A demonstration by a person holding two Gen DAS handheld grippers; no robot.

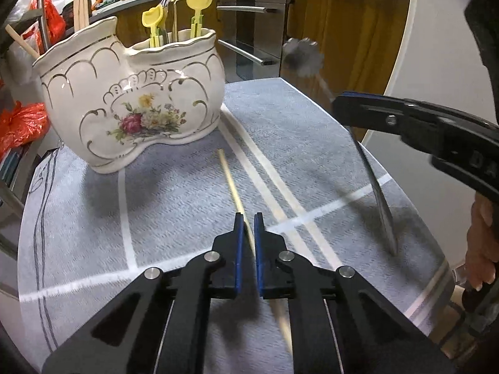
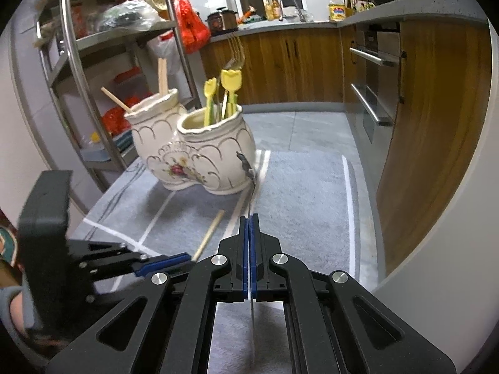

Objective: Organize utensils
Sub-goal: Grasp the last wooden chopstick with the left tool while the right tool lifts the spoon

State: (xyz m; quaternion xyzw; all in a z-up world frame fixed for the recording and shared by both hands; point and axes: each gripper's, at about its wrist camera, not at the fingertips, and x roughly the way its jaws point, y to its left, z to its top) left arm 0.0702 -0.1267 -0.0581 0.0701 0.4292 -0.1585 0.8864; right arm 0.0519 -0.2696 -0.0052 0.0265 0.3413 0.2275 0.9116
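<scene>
Two utensils are in hand at once. Your left gripper [image 1: 249, 218] is clenched on the chopstick [image 1: 229, 177], which lies on the grey mat [image 1: 174, 205] with its far tip pointing at the holder [image 1: 131, 106]; the pads sit on either side of it near its near end. It looks to be on the mat, not yet lifted, though I cannot tell for sure.

Your right gripper [image 2: 249, 218] is clamped tight on a metal utensil [image 1: 379, 193], thin blade edge-on between the pads and a scalloped decorative end sticking out the far side. From the left wrist it hangs at the right, low tip just above or touching the mat; I can't say which. Knife or server, too blurred to call.

The holder is a white ceramic double pot, far left on the mat. Its left cup [image 2: 152, 115] has wooden chopsticks; its right cup [image 2: 212, 124] has forks and yellow-topped pieces [image 2: 230, 78].

Step, as I judge it: both picks made, transport next. You need to lift the chopstick clear, tip it upright and drop it in the left cup with its mates. The metal piece should go to the right cup; turn it vertical first and come in from above, since the forks crowd that opening. Move one hand at a time, as the cups touch and your grippers would clash over them.
</scene>
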